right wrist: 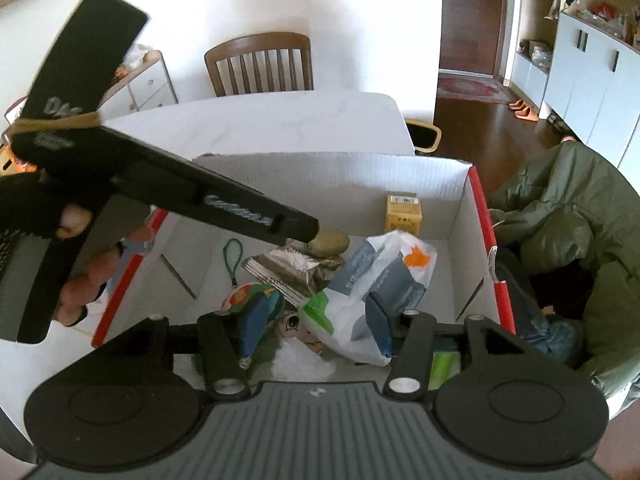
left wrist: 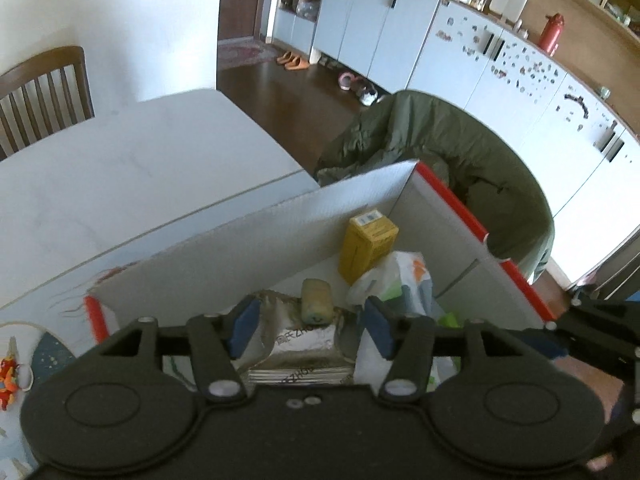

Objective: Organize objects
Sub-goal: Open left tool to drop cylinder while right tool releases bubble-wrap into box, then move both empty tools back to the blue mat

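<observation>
1. Over the white box [right wrist: 340, 176] on the table [left wrist: 120, 168], both tools hover above its contents.
2. Left gripper [left wrist: 308, 330]: released, jaws apart and empty, angled down over a silver foil pack [left wrist: 304, 344] with a small yellowish roll [left wrist: 317, 300] resting on it.
3. Middle of the box: yellow carton [right wrist: 403, 214] at the far wall, plastic bag [right wrist: 384, 280] beside it (most items look already packed).
4. Right gripper [right wrist: 316, 328]: released, nothing held, above a colourful toy [right wrist: 256, 300].
5. Left to do, I judge: a small orange toy [left wrist: 9, 376] outside on the table.
</observation>
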Demonstrator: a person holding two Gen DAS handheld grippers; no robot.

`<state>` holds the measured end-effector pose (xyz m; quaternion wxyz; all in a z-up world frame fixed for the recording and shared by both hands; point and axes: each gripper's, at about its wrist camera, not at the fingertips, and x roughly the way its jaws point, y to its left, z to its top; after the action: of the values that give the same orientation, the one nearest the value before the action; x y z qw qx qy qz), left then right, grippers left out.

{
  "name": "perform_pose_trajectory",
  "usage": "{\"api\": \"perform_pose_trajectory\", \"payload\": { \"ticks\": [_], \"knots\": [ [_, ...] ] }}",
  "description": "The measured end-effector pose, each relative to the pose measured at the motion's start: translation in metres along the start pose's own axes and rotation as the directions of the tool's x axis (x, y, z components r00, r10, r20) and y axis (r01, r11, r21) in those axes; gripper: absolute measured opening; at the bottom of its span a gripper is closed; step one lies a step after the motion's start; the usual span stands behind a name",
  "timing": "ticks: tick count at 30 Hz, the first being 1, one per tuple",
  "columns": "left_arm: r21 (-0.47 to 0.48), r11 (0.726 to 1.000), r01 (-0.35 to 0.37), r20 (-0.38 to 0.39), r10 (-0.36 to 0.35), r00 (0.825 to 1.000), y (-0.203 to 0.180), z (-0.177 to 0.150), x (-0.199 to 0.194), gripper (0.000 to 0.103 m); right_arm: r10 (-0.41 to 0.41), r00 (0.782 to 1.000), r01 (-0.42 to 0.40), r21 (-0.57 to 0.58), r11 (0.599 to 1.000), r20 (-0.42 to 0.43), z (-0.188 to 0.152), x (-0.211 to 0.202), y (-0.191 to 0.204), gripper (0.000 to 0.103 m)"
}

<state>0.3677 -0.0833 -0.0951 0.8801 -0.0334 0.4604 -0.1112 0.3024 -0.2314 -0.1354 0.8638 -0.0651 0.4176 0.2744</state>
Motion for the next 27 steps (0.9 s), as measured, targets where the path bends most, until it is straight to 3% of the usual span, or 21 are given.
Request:
{"api": "perform_pose_trajectory", "payload": {
  "ticks": [15, 21, 27],
  "knots": [
    [0.013, 1.0, 0.021, 0.117, -0.023, 0.993, 0.023, -0.018, -0.077, 0.071, -0.026, 0.996, 0.018, 0.091, 0.996, 0.085, 0.015, -0.019, 0.023, 0.055],
    [0.006, 1.0, 0.008, 0.148, -0.008, 0.989, 0.045, -0.028, -0.107, 0.081, -0.027, 0.992, 0.011, 0.128, 0.992, 0.121, 0.021, -0.027, 0.044, 0.071],
    [-0.003, 1.0, -0.015, 0.183, 0.016, 0.983, 0.067, -0.037, -0.133, 0.091, -0.011, 0.989, -0.011, 0.147, 0.989, 0.15, 0.03, -0.026, 0.072, 0.077]
  ]
}}
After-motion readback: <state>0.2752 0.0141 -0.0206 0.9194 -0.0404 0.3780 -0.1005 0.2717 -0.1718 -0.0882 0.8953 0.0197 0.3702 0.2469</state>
